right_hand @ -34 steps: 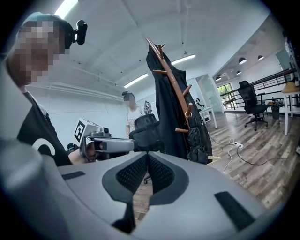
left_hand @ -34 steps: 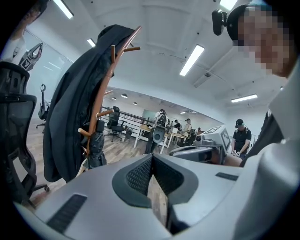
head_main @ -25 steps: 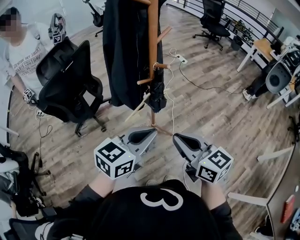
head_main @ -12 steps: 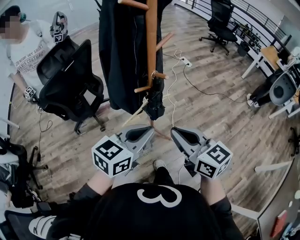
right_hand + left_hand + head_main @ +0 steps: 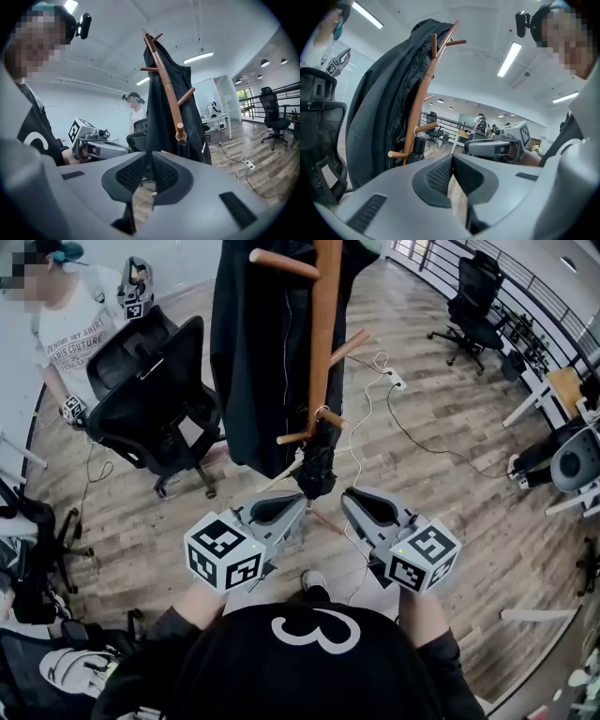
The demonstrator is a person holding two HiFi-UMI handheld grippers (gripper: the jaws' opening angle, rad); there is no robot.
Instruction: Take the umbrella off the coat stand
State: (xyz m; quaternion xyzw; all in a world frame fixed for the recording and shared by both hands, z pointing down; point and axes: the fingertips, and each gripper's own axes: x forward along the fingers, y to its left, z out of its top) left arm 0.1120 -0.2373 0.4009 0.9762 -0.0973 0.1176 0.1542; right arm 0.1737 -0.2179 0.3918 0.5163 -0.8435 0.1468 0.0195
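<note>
Both left gripper [image 5: 295,502] and right gripper [image 5: 354,500]: fingers shut, empty. Umbrella [image 5: 317,460] still hangs on the coat stand [image 5: 323,334] at 12 o'clock, untouched.

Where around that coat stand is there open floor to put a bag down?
Bare wooden floor lies right of the coat stand, past the white power strip. A smaller patch lies before the office chair. Crowded: the stand's left, where black coat and chair stand close.

Head view: steeply down, close before stand [image 5: 324,352]. Gripper views: low, near, side by side, facing stand from front. All three share stand.
</note>
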